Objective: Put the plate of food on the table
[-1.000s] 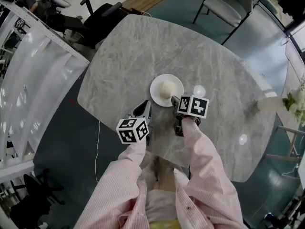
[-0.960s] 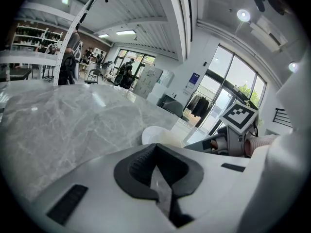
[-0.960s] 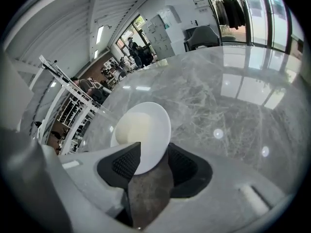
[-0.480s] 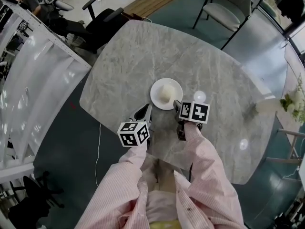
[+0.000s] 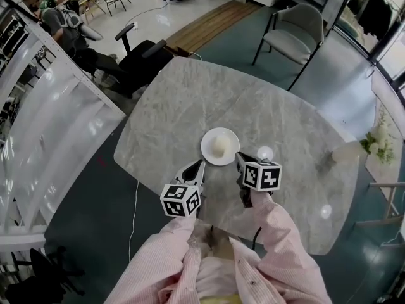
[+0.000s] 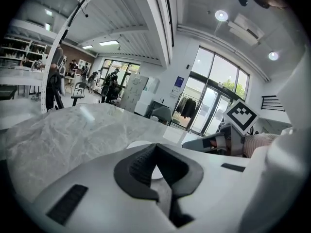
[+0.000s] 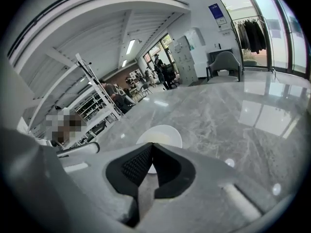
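A round white plate carrying a pale lump of food rests on the grey marble table. My left gripper sits just short of the plate's near left rim, its jaws shut and empty. My right gripper is at the near right rim, its jaws closing together with nothing between them. In the right gripper view the plate lies just beyond the joined tips of the right gripper. In the left gripper view the plate peeks over the left gripper.
The table's near edge is right under my arms. A black office chair and a grey chair stand at the far side. A white pot with a plant sits at the table's right end. White racking runs along the left.
The plate stays put on the table. Both grippers now sit a little nearer to me, off the plate's rim. The head view has tilted up, showing more of the room.
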Demonstrator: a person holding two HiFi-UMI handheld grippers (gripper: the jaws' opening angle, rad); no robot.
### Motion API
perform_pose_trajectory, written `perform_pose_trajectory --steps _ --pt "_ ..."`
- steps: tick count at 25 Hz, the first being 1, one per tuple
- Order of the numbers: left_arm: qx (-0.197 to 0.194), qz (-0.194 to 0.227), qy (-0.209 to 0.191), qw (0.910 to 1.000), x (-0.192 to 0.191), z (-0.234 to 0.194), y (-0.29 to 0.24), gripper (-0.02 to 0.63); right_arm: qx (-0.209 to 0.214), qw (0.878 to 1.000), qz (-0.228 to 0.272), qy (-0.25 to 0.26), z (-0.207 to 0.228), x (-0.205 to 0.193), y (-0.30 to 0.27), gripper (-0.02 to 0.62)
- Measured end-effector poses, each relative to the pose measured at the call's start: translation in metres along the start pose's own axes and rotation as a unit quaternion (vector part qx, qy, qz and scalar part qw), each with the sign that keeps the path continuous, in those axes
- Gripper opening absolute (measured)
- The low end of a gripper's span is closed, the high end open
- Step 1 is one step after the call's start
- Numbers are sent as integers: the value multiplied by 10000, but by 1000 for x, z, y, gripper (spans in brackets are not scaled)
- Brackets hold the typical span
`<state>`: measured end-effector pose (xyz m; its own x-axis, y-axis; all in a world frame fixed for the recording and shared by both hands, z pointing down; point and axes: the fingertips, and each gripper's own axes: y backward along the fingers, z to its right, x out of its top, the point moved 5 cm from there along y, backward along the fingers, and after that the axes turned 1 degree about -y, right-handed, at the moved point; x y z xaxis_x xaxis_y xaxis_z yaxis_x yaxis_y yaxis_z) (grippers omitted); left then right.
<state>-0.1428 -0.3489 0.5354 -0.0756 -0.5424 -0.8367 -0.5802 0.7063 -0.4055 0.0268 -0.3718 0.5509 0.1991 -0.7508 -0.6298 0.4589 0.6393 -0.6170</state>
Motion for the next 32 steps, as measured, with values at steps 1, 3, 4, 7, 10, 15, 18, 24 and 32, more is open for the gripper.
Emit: perform_pose_trajectory --steps 1,3,4,7,10,15,18,24,32 --pt "-16 62 -32 10000 5 2 2 -8 79 9999 90 18 -3 3 5 6" --pt "-71 186 -86 9998 14 8 6 -8 252 9992 294 23 -9 10 16 6" --pt "-112 245 -127 9996 18 11 8 -9 331 9986 400 40 -12 12 21 6" --pt "-236 407 -333 9983 31 17 15 -9 569 9961 671 113 -19 19 36 6" --pt "-323 577 -520 9965 44 24 25 -9 826 9917 981 93 -24 23 56 6" --pt "-396 901 -790 9920 64 33 36 -9 997 9832 1501 278 -30 33 82 6" --pt "-358 1066 -999 9886 75 38 44 -8 1060 9769 1832 280 -38 40 98 5" --pt "-271 1524 -1248 9800 103 42 65 -9 1129 9612 2458 535 -53 57 124 5" --pt "-149 1882 -1293 9735 120 39 83 -8 1024 9484 2920 695 -56 65 146 5"
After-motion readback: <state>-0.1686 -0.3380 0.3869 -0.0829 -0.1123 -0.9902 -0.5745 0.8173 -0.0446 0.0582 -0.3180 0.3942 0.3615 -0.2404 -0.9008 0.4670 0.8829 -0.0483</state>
